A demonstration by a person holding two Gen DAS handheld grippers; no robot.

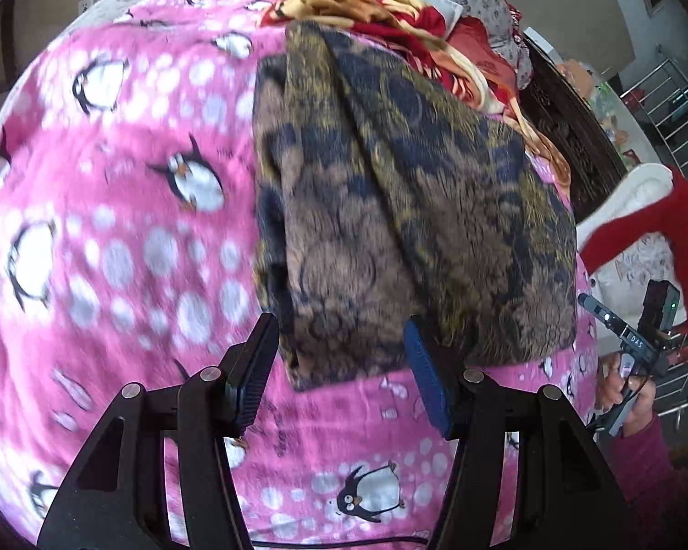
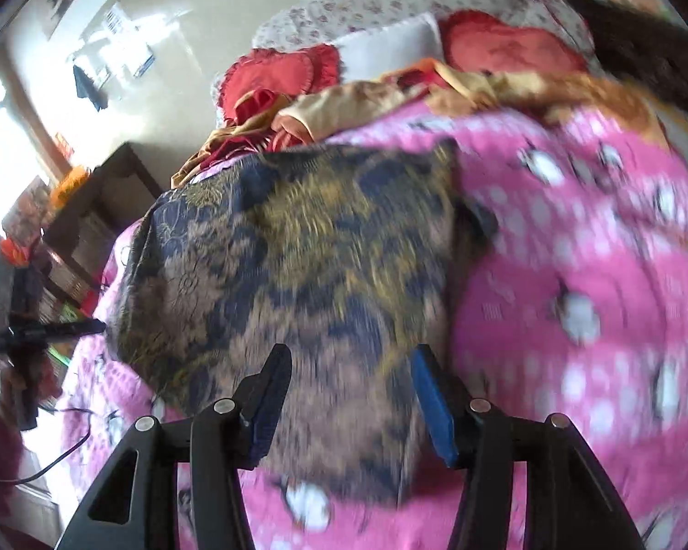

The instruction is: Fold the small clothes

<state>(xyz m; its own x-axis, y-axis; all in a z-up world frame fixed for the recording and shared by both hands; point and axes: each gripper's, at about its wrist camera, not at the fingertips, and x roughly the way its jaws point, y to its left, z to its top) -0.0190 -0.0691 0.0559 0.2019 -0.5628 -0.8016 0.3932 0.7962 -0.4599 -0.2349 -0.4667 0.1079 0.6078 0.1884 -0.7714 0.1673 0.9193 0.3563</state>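
A brown, navy and gold patterned garment (image 1: 403, 211) lies partly folded on a pink penguin blanket (image 1: 114, 229). My left gripper (image 1: 339, 343) is open and empty, its fingers straddling the garment's near edge. In the right wrist view the same garment (image 2: 289, 266) fills the middle, blurred by motion. My right gripper (image 2: 351, 376) is open and empty over the garment's near end. The right gripper also shows in the left wrist view (image 1: 633, 343), held in a hand at the bed's right edge.
Red and gold crumpled bedding (image 1: 390, 4) and red cushions (image 2: 298, 68) lie at the far end of the bed. A dark carved bed frame (image 1: 568, 137) runs along one side. A red and white cloth (image 1: 656, 211) hangs off the bed's right side. A cable (image 2: 64, 449) trails beside the blanket (image 2: 573, 275).
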